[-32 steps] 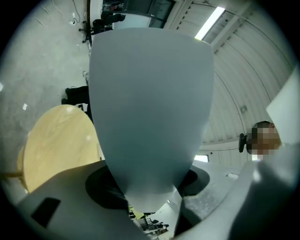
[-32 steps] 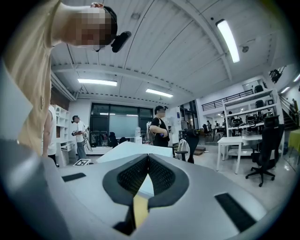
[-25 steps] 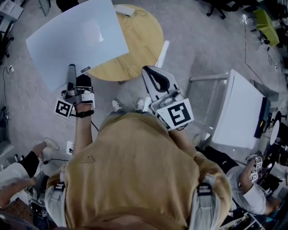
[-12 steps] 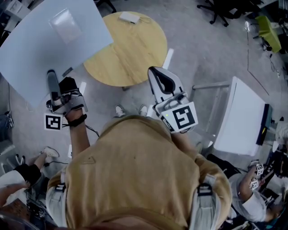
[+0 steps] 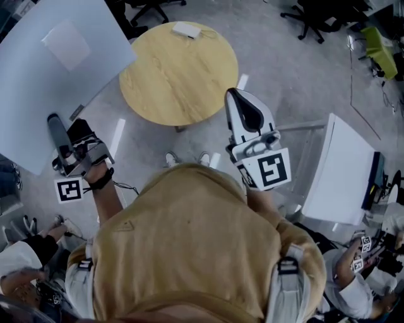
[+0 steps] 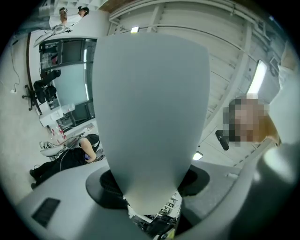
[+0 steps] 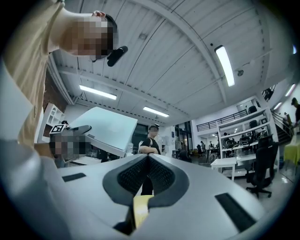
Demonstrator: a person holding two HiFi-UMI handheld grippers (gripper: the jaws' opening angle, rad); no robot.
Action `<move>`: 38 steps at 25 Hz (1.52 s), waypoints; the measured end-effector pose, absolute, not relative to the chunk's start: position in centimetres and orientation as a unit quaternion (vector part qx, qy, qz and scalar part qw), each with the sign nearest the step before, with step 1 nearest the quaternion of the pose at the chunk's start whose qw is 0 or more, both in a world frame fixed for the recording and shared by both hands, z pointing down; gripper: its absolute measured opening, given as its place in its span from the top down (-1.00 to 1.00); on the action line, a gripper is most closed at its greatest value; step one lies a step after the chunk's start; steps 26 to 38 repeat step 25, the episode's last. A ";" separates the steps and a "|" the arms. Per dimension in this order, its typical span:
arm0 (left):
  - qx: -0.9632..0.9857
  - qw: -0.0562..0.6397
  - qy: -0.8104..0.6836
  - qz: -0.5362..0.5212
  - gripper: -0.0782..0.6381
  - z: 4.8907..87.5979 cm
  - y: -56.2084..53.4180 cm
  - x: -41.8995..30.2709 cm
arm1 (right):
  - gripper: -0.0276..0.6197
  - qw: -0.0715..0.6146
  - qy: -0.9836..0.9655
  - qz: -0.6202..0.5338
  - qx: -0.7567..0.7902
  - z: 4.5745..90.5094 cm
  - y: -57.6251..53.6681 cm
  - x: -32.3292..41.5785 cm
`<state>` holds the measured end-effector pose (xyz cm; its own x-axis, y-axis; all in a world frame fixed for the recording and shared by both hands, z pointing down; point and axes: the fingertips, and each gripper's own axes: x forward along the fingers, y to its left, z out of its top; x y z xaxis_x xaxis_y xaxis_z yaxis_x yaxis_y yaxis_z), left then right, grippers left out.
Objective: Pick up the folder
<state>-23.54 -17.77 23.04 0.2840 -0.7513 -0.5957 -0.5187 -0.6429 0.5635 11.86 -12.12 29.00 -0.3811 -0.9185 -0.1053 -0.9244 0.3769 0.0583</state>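
Note:
The folder (image 5: 57, 69) is a large pale grey-blue sheet with a lighter rectangle on it. It hangs in the air at the upper left of the head view, clear of the round wooden table (image 5: 180, 72). My left gripper (image 5: 59, 129) is shut on its near edge. In the left gripper view the folder (image 6: 150, 103) rises from between the pads and fills the middle. My right gripper (image 5: 243, 112) is held in front of the person, jaws shut with nothing between them (image 7: 147, 159). The lifted folder (image 7: 105, 129) shows at the left of the right gripper view.
A small white object (image 5: 187, 29) lies at the table's far edge. A white desk (image 5: 341, 170) stands to the right. People sit low at the left (image 5: 19, 258) and right (image 5: 353, 277). Office chairs (image 5: 306, 16) stand beyond the table.
My left gripper has carried the folder up and to the left, off the table's side, and rolled with it. The right gripper has risen a little, still shut.

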 end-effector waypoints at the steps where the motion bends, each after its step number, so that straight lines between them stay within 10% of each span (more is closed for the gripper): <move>1: 0.793 0.123 -0.402 -0.440 0.02 22.7 -17.6 -23.3 | 0.91 0.027 0.828 0.060 -0.557 28.8 -12.2 12.1; 38: 0.796 0.180 -0.370 -0.445 0.02 24.1 -18.8 -23.7 | 0.91 0.038 0.837 0.081 -0.540 26.7 -14.9 9.2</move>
